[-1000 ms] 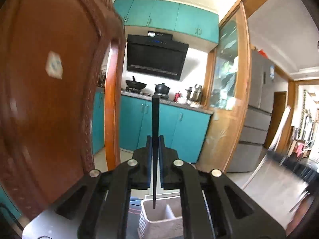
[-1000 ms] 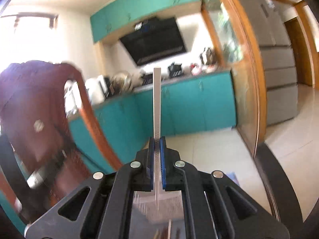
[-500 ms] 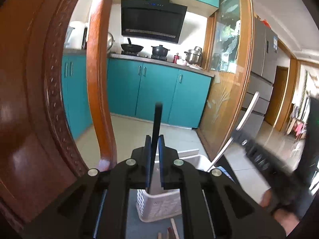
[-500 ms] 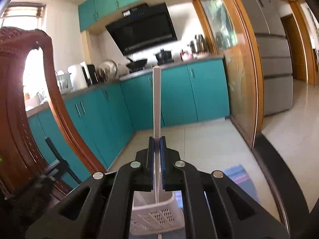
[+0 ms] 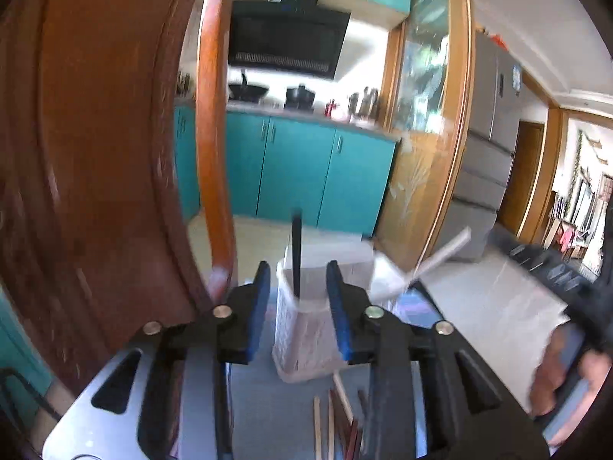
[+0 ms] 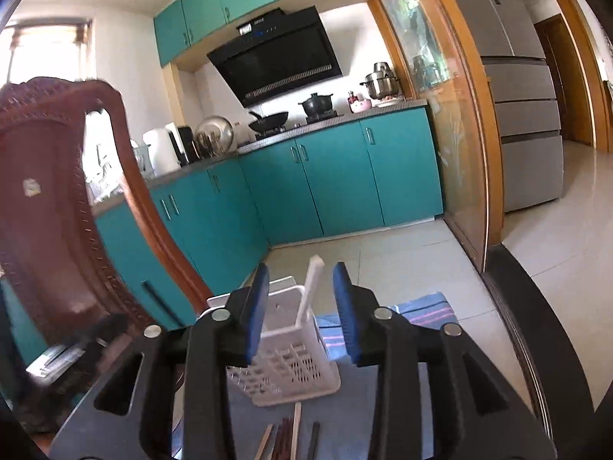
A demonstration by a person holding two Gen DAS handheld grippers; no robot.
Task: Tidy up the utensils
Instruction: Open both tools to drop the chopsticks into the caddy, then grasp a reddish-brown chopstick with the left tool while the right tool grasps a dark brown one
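Note:
A white perforated utensil basket [image 5: 306, 329] stands on the table just beyond both grippers; it also shows in the right wrist view [image 6: 291, 356]. A black chopstick [image 5: 296, 257] stands upright in it. A white chopstick [image 6: 311, 291] leans in it, tilted right; in the left wrist view it shows blurred [image 5: 440, 257]. My left gripper [image 5: 298, 306] is open and empty, just short of the basket. My right gripper [image 6: 300, 306] is open and empty, the white chopstick between its jaws without touching them. Several loose chopsticks [image 6: 287, 437] lie on the table in front of the basket; they also show in the left wrist view [image 5: 337, 421].
A carved wooden chair back [image 5: 115, 153] rises close on the left; it also shows in the right wrist view [image 6: 57, 230]. The table's dark curved edge [image 6: 536, 326] runs on the right. Teal kitchen cabinets [image 6: 337, 180] stand behind. The other hand and gripper show at the right of the left wrist view [image 5: 567, 345].
Both grippers have opened. The left one let go of the black chopstick and the right one of the white chopstick, and both now stand in the basket. Both cameras have tilted down towards the table.

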